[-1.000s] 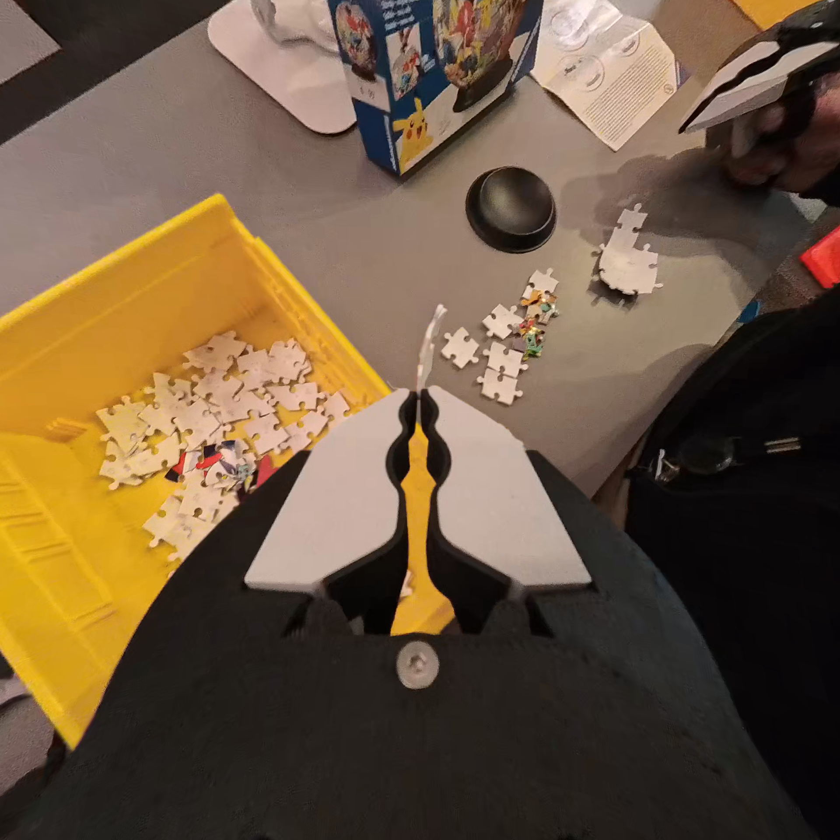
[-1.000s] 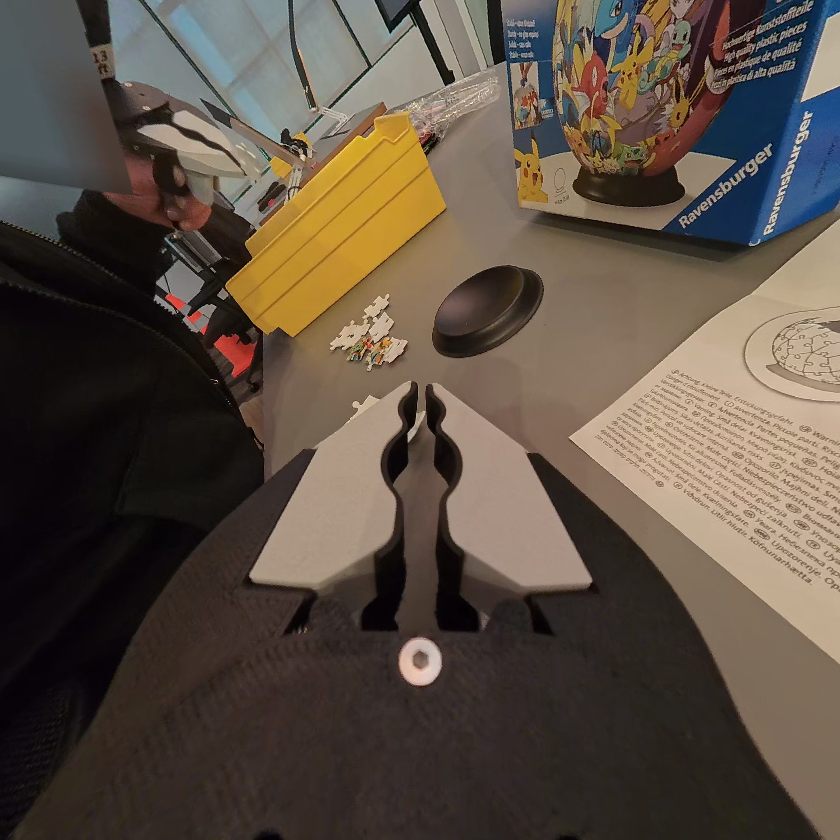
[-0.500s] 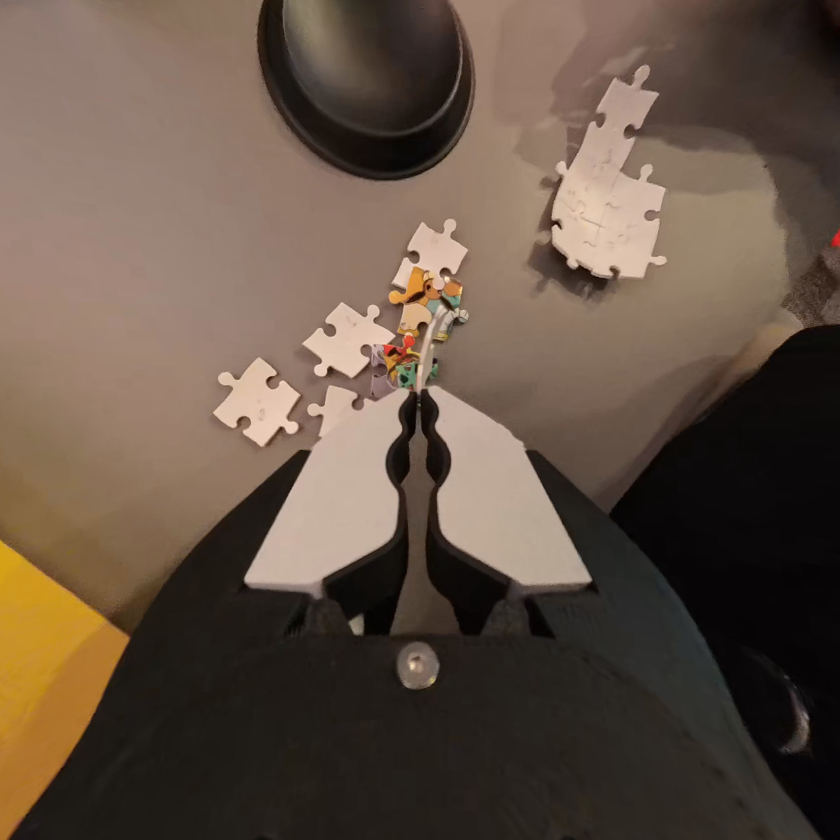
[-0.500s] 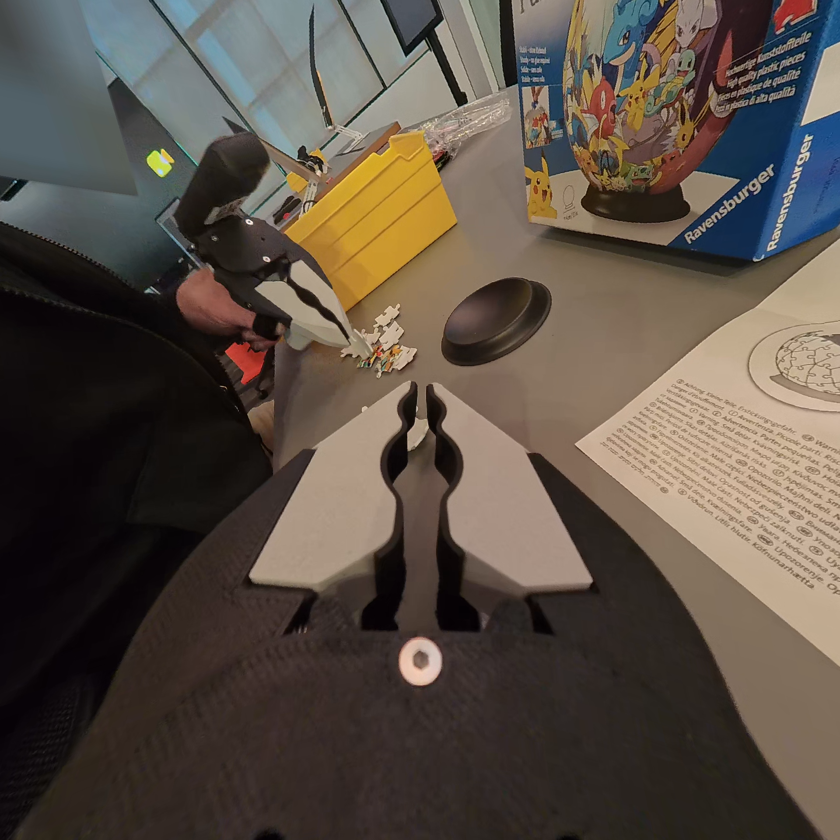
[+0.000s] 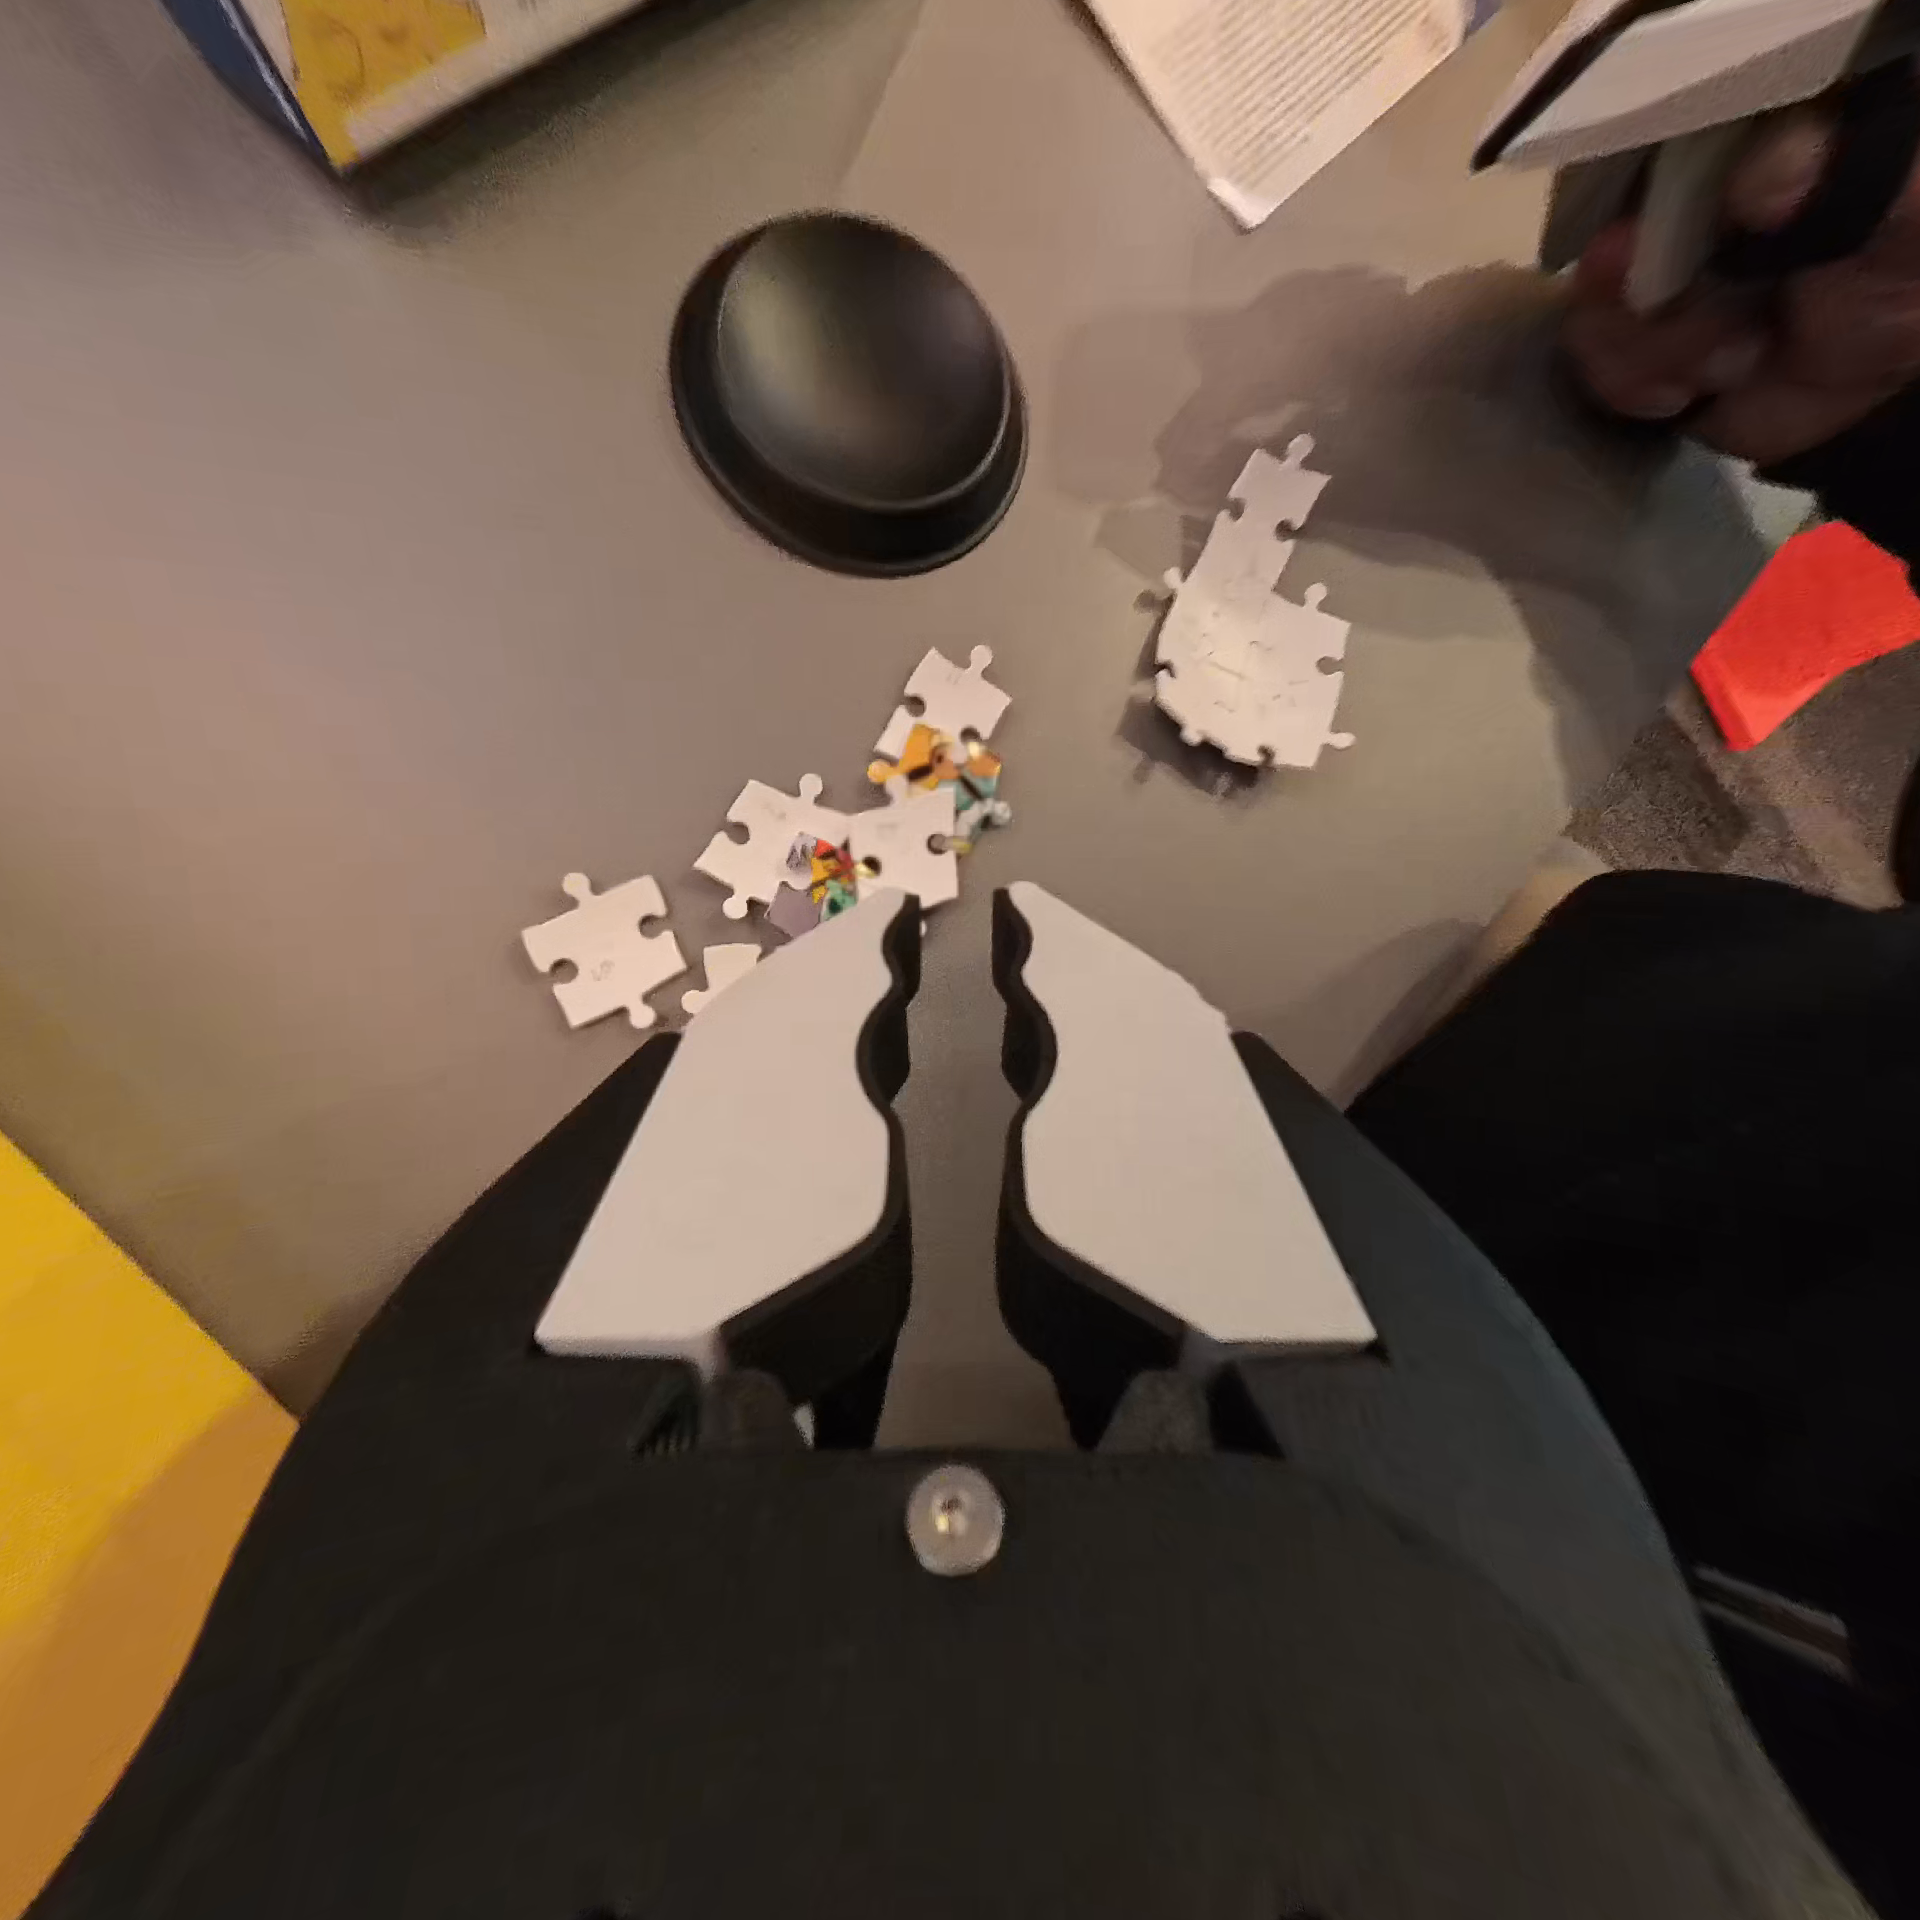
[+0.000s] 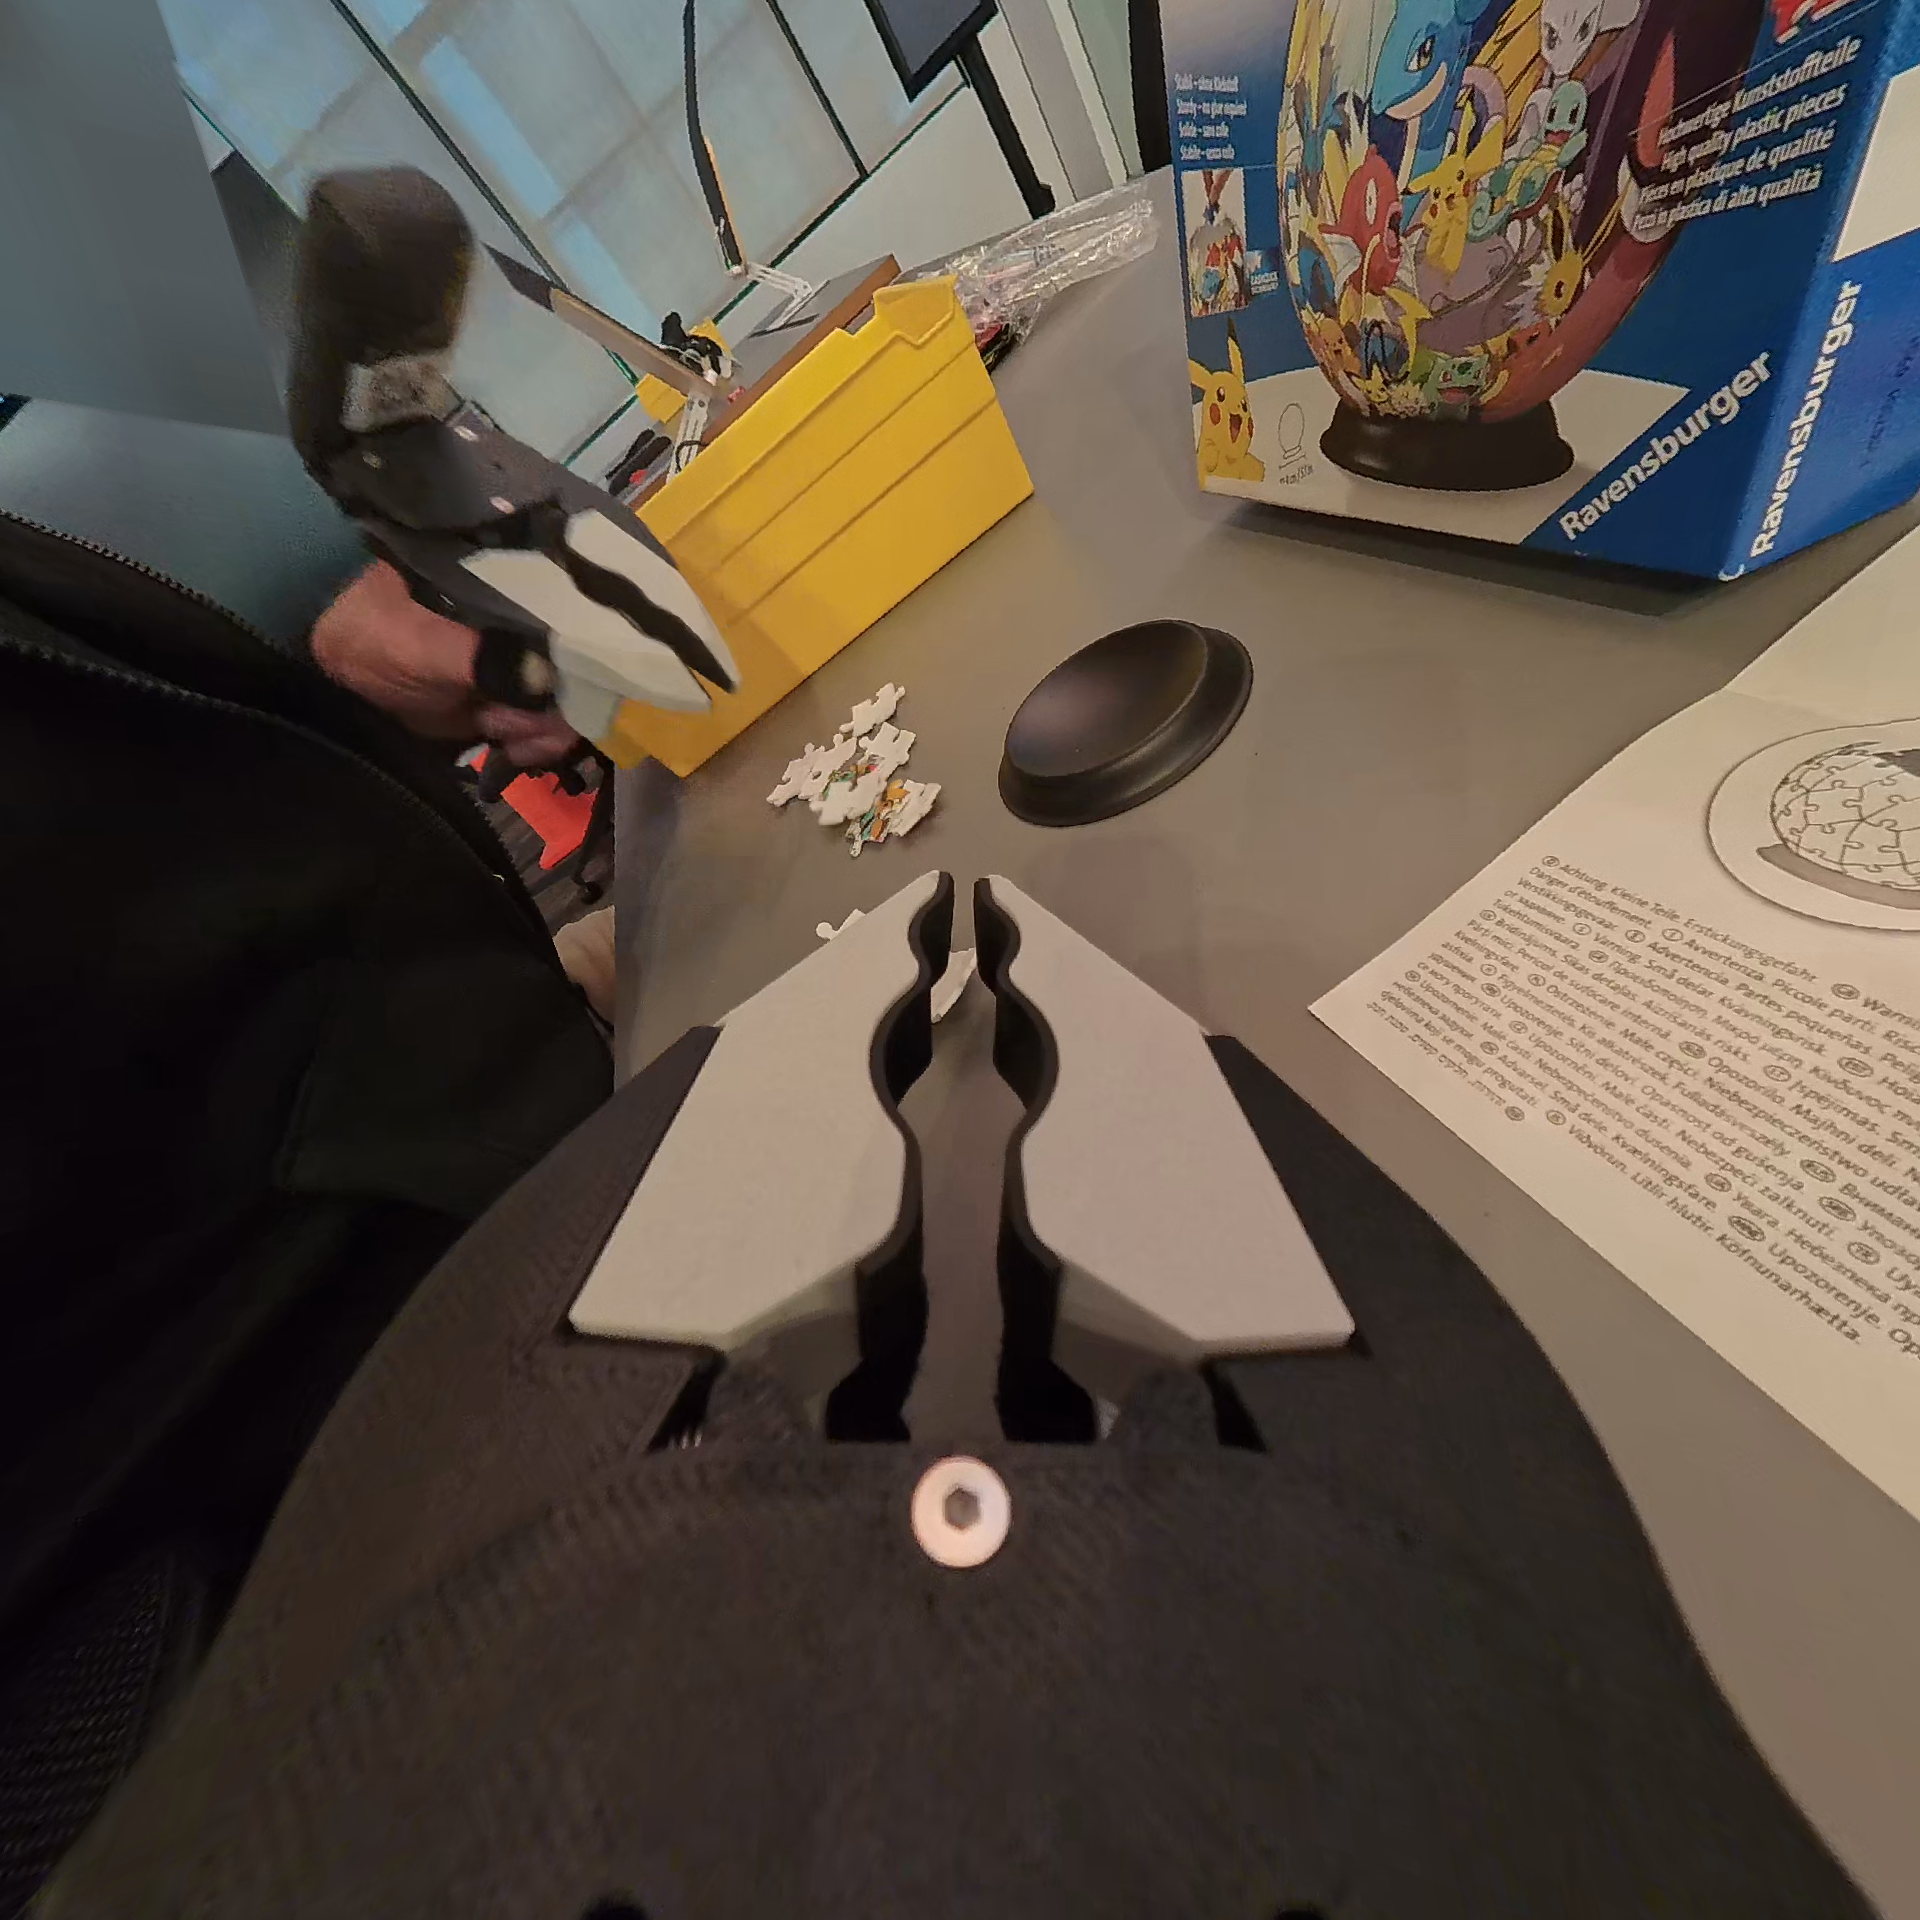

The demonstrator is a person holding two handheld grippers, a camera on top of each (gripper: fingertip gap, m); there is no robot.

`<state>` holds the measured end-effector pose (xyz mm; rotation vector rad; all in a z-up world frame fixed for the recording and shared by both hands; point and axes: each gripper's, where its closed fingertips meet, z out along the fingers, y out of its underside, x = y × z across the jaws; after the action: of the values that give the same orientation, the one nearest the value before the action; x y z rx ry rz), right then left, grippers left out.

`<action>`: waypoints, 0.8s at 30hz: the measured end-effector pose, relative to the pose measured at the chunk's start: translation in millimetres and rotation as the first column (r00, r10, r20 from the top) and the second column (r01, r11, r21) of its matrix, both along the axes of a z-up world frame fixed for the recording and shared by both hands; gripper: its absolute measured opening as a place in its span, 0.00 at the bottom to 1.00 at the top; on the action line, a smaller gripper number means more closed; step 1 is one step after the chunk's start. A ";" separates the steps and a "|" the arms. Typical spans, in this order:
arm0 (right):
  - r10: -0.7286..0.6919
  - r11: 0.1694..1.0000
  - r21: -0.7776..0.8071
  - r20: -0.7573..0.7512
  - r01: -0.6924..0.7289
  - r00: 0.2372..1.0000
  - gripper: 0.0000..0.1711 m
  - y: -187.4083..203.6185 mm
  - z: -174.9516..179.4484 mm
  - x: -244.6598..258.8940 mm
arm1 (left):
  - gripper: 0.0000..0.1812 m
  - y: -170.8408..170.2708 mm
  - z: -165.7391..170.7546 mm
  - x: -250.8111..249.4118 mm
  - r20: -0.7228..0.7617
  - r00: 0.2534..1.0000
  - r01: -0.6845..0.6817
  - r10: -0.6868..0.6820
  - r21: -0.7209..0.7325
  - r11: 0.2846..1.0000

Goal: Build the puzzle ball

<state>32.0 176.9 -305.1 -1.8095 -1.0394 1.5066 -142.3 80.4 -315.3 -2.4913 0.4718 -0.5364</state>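
Observation:
My left gripper point(image 5: 956, 904) is open and empty, just above the near edge of a small pile of loose puzzle pieces point(image 5: 831, 842), most of them white side up. A joined section of white pieces point(image 5: 1252, 644) lies to the right of the pile. The black round stand point(image 5: 847, 390) sits behind them. My right gripper point(image 6: 963, 888) is shut and empty, hovering over the joined section, part of which shows between its fingers point(image 6: 951, 987). The right wrist view also shows the left gripper point(image 6: 717, 681) above the pile point(image 6: 857, 774).
A yellow bin point(image 6: 831, 499) stands left of the pile, its corner near my left gripper point(image 5: 83, 1403). The blue puzzle box point(image 6: 1558, 260) and a paper leaflet point(image 6: 1662, 1039) lie behind and to the right. The person's dark clothing point(image 5: 1662, 1195) lines the table's near edge. Some 20 centimeters of space lies between my two pairs of fingers.
My left gripper carried a white piece from over the yellow bin to the loose pile, opened and let it go, then drew back. My right gripper has barely moved.

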 end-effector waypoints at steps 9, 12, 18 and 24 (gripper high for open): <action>-0.002 1.000 -0.001 0.001 0.002 1.000 0.01 0.5 -0.2 0.2 | 0.10 -3.2 61.5 -181.5 -0.219 0.916 -0.288 0.338 0.229 0.930; -0.004 1.000 0.001 0.003 0.004 1.000 0.01 0.7 -0.4 0.2 | 0.16 -12.5 10.1 -242.6 -0.354 0.857 -0.356 0.374 0.119 0.927; -0.009 1.000 -0.001 0.009 0.009 1.000 0.02 1.6 -1.3 0.2 | 0.23 -11.5 -52.6 -267.6 -0.405 0.854 -0.371 0.326 -0.036 0.928; -0.012 1.000 -0.006 0.012 0.012 1.000 0.01 2.3 -2.1 0.1 | 0.15 -6.3 -60.8 -267.7 -0.404 0.856 -0.367 0.324 -0.030 0.930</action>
<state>32.1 179.2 -307.2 -1.8276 -1.0294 1.4949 -410.0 74.1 -376.1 -2.7082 0.1279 0.0910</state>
